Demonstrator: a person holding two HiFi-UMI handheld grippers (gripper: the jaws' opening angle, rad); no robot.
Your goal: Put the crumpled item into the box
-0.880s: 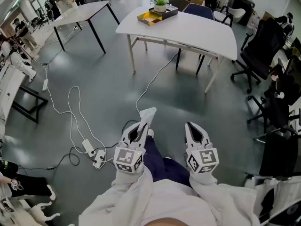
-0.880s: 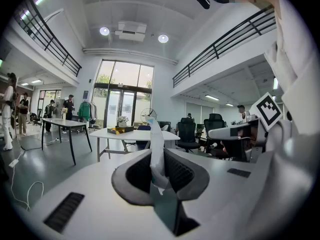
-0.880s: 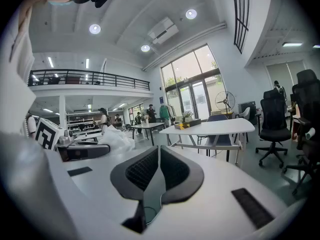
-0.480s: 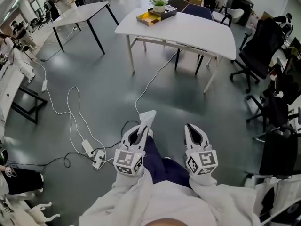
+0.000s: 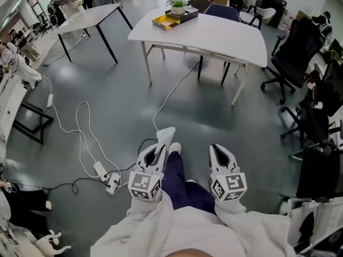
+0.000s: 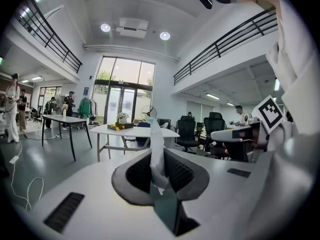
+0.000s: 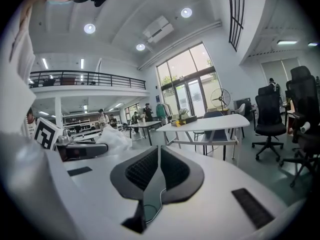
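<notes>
A white crumpled item (image 5: 166,136) sticks up out of my left gripper (image 5: 159,150), which is shut on it low in the head view. In the left gripper view the crumpled item (image 6: 156,151) stands pinched between the dark pads of the left gripper (image 6: 159,173). My right gripper (image 5: 220,153) is held beside it, shut and empty; the right gripper view shows the right gripper (image 7: 158,168) with its pads together. The box (image 5: 172,18), yellow and black, lies far ahead on a white table (image 5: 225,39), next to a potted plant (image 5: 177,5).
White cables and a power strip (image 5: 107,176) lie on the grey floor to the left. Black office chairs (image 5: 300,52) stand at the right. A second table (image 5: 91,16) is at the back left, with people (image 5: 15,58) along the left wall.
The whole view has drifted slightly toward the white table, and a white shoe now shows between the grippers. Both grippers keep their pose and the left keeps its hold.
</notes>
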